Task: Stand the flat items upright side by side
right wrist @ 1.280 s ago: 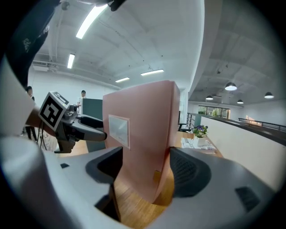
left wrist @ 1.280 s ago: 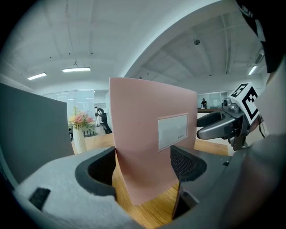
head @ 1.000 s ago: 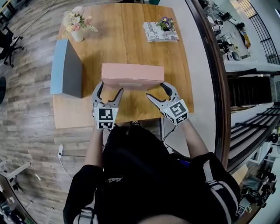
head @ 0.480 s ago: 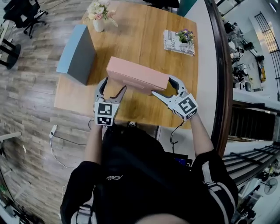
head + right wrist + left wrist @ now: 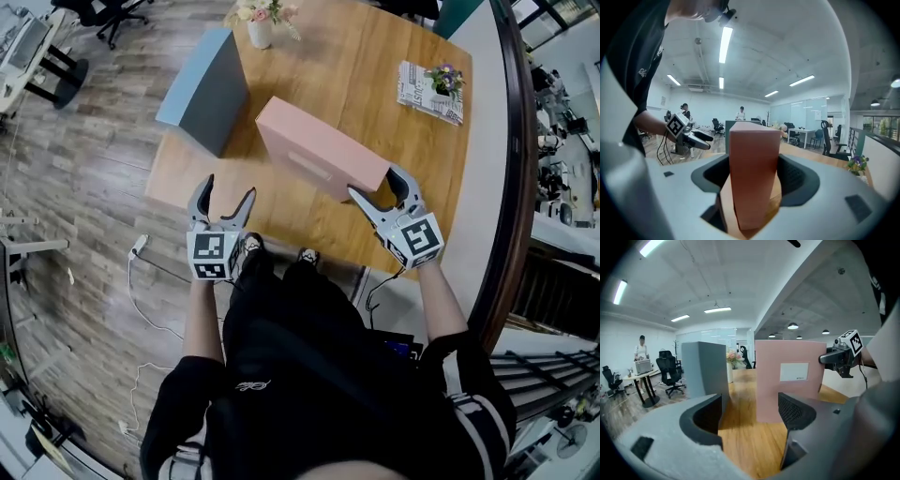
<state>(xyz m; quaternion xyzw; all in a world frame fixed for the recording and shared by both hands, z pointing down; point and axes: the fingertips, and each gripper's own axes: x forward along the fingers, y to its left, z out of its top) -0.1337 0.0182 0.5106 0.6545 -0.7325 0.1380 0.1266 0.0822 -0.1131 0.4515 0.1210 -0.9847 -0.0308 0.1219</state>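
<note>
The left gripper (image 5: 230,187) is held out on a bare, nearly straight left forearm (image 5: 202,319), jaws spread wide with nothing between them, marker cube facing up. The right gripper (image 5: 372,181), on a right forearm (image 5: 441,300) angled inward, has just been closing its jaws, and they clasp the near end of the pink box (image 5: 319,155)

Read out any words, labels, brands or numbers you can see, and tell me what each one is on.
Nothing here can be read as text.
The white label on the pink box: print too small to read.
The folded newspaper: print too blurred to read.
The shirt logo: too small to read.
</note>
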